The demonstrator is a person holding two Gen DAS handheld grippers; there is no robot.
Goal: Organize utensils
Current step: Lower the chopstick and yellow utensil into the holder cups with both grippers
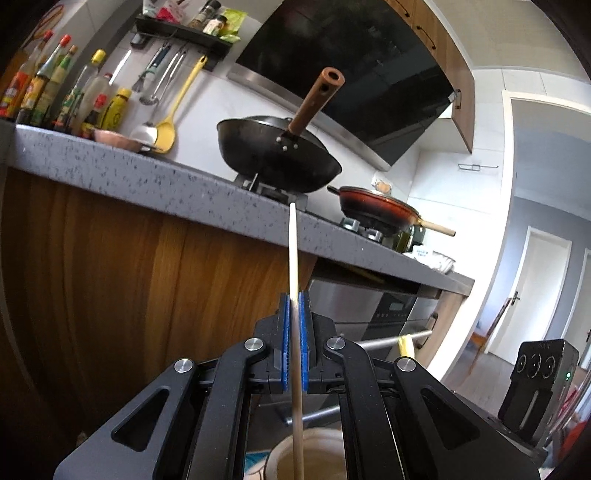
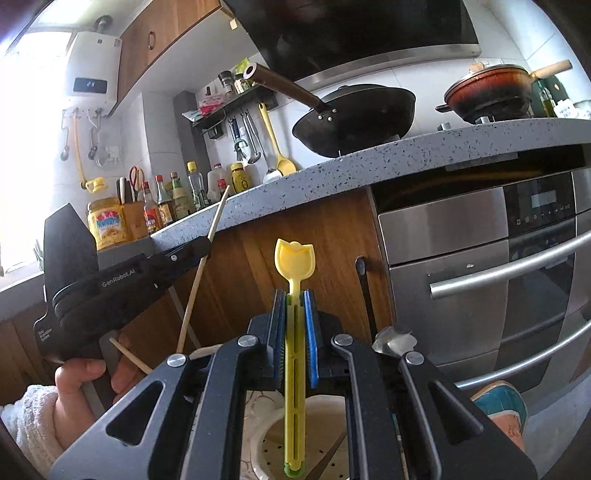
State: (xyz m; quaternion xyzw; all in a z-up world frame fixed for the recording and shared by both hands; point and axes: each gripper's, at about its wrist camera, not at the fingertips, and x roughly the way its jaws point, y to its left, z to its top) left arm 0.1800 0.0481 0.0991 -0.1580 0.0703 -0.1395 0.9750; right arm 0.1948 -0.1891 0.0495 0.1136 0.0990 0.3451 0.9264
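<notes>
A home kitchen: a speckled grey countertop [image 1: 122, 177] carries a gas hob with a black wok [image 1: 277, 155] and a red pan [image 1: 378, 212], sauce bottles [image 1: 55, 88] line the tiled wall, ladles hang from a rack [image 1: 181, 35], and a built-in oven [image 2: 480, 266] sits below

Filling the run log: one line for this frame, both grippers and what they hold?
left gripper: shut on chopstick | right gripper: shut on yellow spoon | both above utensil holder | stage: not yet released
</notes>
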